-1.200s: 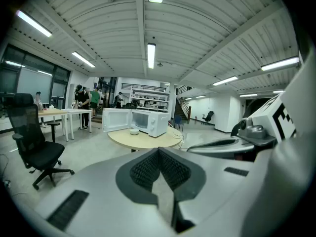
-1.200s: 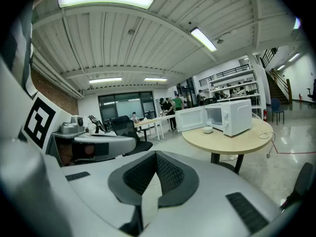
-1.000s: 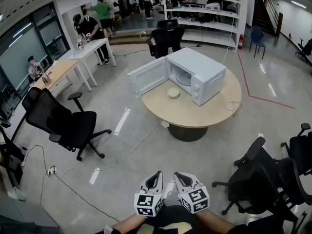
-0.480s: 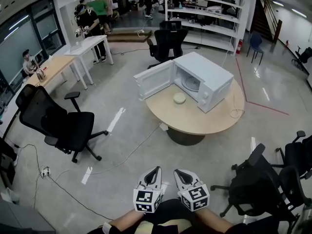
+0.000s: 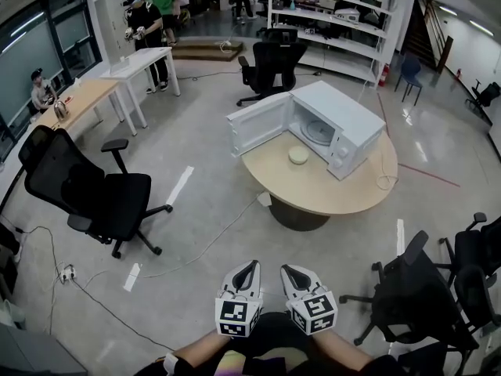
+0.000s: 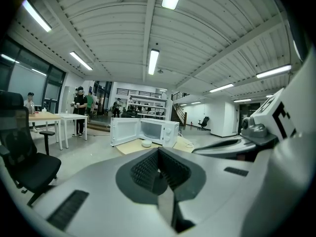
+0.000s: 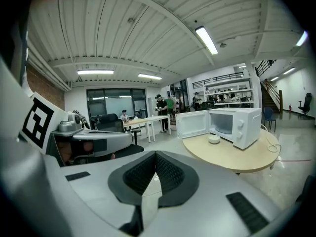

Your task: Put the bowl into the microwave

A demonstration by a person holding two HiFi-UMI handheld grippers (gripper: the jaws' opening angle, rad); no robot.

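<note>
The round bench (image 5: 329,193) with bowl (image 5: 298,155) and open microwave (image 5: 338,125) has drawn slightly nearer, while left claw (image 5: 249,267) and right claw (image 5: 289,271) stay clenched, empty

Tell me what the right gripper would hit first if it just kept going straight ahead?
Nothing close: the right gripper points over bare grey floor. Far ahead, probably the round wooden table with the open white microwave; depth is unclear.

Bowl (image 5: 298,155) on table (image 5: 325,193), before microwave (image 5: 348,120); chair (image 5: 94,193) well left; shelves (image 5: 337,23) probably behind.
</note>
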